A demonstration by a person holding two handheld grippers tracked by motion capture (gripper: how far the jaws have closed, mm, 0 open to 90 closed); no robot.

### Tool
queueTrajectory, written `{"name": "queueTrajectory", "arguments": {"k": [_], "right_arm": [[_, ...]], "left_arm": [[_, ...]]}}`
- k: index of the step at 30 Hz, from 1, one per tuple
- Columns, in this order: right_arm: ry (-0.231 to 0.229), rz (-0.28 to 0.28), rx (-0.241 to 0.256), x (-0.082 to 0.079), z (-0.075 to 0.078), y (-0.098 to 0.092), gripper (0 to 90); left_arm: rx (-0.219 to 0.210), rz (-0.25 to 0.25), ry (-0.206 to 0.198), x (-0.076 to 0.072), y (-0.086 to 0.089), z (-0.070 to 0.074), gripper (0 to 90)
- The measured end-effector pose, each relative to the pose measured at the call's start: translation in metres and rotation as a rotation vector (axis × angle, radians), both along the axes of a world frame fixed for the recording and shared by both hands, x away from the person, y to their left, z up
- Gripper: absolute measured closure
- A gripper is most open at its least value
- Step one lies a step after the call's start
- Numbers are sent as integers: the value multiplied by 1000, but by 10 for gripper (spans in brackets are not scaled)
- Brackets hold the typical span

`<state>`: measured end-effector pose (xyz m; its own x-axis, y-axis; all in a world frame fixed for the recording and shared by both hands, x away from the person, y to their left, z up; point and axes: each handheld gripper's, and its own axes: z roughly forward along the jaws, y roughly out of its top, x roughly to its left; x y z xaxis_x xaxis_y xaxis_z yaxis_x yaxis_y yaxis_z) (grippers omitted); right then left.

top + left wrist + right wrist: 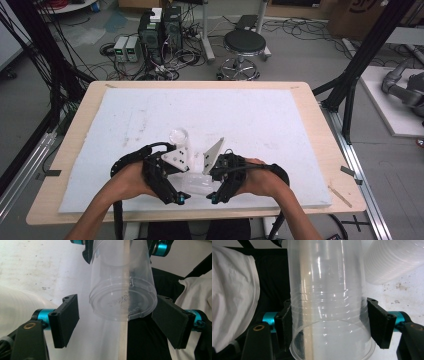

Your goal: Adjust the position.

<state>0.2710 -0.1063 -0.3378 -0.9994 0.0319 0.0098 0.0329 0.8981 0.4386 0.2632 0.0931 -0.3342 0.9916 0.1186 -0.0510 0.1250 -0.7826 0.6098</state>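
A clear plastic cup point(197, 182) lies sideways between my two grippers near the table's front edge. My right gripper point(329, 325) is shut on the clear cup point(327, 290) near its rim, a jaw pressed on each side. In the left gripper view the cup's base point(122, 302) points at the camera. My left gripper point(120, 322) stands open around that base, with a clear gap at its left jaw. From above, the left gripper point(181, 189) and right gripper point(212, 186) face each other. A stack of clear cups point(178, 136) lies just beyond the left gripper.
A white foam sheet point(250, 115) covers the wooden table point(95, 100). The cup stack point(392, 260) lies close beside the held cup. Behind the table are a black stool point(244, 44), computer boxes point(160, 30) and floor cables. A black frame post point(350, 80) stands at the right.
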Motion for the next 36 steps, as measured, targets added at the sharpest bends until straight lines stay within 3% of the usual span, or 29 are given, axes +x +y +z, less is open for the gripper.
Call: {"name": "queueTrajectory", "arguments": {"k": [11,19,26,30,32,36], "right_arm": [[3,9,-2,1,-1,4,316],[6,10,-5,1,-3,6,316],[8,14,-9,2,-4,7,315],[13,12,-3,2,-5,6,259],[18,9,19,1,-6,6,125],[15,12,33,0,-7,7,124]], "left_arm": [[-17,-10,22,3,-2,-5,290],[-39,-27,31,3,-1,-8,406],[-39,-26,31,3,0,-10,414],[-41,-23,30,2,0,-10,415],[-46,-24,31,2,0,-9,414],[-44,-28,32,2,0,-10,415]]}}
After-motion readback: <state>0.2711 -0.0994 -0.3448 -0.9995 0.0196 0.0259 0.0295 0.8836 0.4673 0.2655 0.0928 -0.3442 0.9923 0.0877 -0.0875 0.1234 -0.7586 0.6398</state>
